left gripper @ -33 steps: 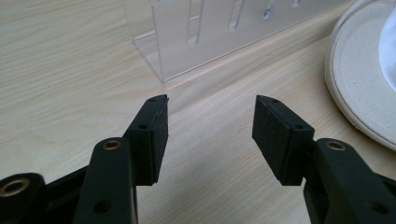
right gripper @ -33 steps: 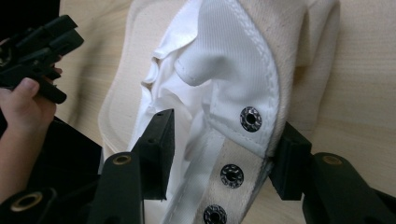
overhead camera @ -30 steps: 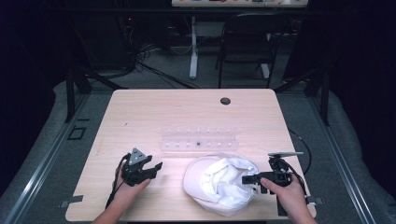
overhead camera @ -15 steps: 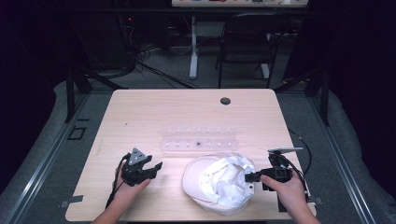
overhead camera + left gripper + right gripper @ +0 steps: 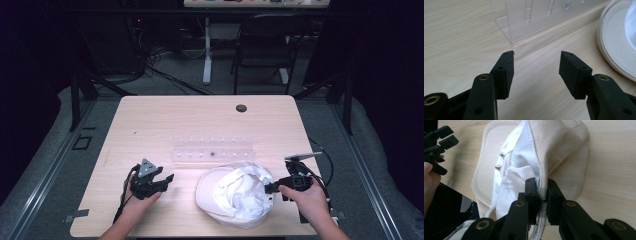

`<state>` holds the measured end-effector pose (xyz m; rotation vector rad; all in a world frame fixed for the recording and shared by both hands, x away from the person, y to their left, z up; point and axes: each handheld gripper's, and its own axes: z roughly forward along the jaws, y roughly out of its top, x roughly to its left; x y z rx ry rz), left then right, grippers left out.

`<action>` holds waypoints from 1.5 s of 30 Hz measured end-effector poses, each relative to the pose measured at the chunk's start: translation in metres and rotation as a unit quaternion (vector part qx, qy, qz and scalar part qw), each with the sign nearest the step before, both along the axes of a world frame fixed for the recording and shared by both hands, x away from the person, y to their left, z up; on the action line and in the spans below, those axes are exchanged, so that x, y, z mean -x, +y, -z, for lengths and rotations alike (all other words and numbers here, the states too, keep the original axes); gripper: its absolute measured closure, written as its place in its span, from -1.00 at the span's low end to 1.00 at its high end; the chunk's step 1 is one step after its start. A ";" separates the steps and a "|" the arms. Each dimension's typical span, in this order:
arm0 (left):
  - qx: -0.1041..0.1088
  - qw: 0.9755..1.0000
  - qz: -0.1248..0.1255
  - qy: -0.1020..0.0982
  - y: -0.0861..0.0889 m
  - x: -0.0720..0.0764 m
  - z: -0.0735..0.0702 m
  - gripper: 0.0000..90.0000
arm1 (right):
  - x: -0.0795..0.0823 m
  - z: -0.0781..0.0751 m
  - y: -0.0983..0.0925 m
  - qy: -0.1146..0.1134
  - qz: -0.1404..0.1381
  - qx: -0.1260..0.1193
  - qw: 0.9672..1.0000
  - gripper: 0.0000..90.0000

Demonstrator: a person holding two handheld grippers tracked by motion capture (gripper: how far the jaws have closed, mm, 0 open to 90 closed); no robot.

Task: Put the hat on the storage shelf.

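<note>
A cream hat (image 5: 235,194) with a white lining lies upside down on the wooden table (image 5: 200,125), near its front edge. My right gripper (image 5: 270,188) has just been closing and is shut on the hat's right rim. The right gripper view has the rim fabric (image 5: 541,177) pinched between the two black pads, with the hat (image 5: 509,170) spread out beyond them. To the hat's left my left gripper (image 5: 162,181) rests low over the table, open, with nothing between its jaws. In the left gripper view the gripper (image 5: 536,67) points at bare wood, the hat's brim (image 5: 614,42) at the right.
A clear acrylic rack (image 5: 214,151) with a row of slots stands just behind the hat; its near corner (image 5: 529,20) is ahead of the left jaws. A round cable hole (image 5: 241,108) sits near the table's far edge. A chair and desk legs stand beyond.
The right gripper's jaws closed onto the hat's right rim, and the fabric there bunched up slightly. The left gripper stayed put.
</note>
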<state>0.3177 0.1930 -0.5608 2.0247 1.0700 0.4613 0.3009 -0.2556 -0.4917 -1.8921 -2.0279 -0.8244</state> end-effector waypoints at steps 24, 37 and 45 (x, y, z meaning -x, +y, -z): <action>0.000 1.000 0.000 0.003 0.000 0.000 0.001 0.03 | -0.019 -0.047 0.020 -0.018 -0.017 0.106 0.994 0.83; 0.003 1.000 -0.001 0.003 0.000 0.000 0.001 0.03 | -0.027 -0.069 0.022 -0.008 -0.031 0.131 0.991 0.83; 0.003 1.000 -0.002 0.003 0.000 0.000 0.001 0.03 | -0.031 -0.078 0.020 -0.009 -0.031 0.142 0.989 0.83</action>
